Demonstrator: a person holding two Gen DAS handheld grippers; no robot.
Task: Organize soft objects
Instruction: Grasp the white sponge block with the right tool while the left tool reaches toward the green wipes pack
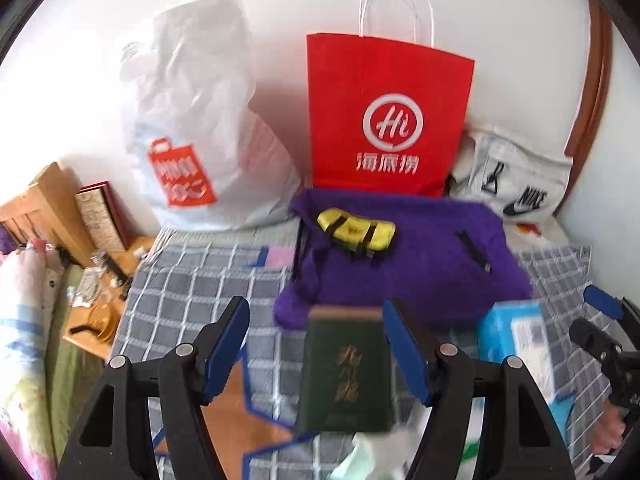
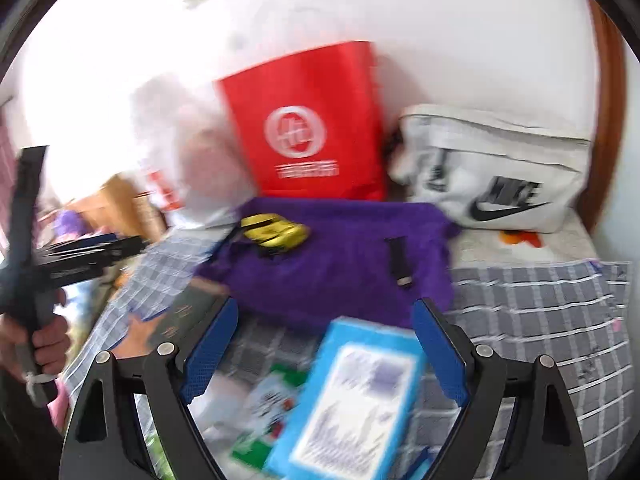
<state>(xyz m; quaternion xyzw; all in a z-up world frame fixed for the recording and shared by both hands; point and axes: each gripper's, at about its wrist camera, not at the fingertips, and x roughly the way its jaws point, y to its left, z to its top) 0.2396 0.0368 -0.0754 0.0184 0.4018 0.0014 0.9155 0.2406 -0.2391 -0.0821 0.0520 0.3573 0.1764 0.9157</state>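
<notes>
A purple fuzzy bag [image 1: 420,264] lies on the checked bedspread [image 1: 192,280], with a yellow pouch [image 1: 356,230] on its far left part. It shows in the right wrist view [image 2: 340,256] with the yellow pouch [image 2: 276,232]. My left gripper [image 1: 316,344] is open, its fingers either side of a dark green book [image 1: 346,372]. My right gripper [image 2: 324,348] is open above a light blue box [image 2: 356,404]; the view is blurred. The right gripper also shows in the left wrist view [image 1: 604,340].
A red paper bag [image 1: 384,116], a white plastic bag [image 1: 192,120] and a white Nike bag [image 1: 516,184] stand against the wall. A wooden bedside table [image 1: 92,280] with clutter is at the left. Small packets [image 2: 260,412] lie by the blue box.
</notes>
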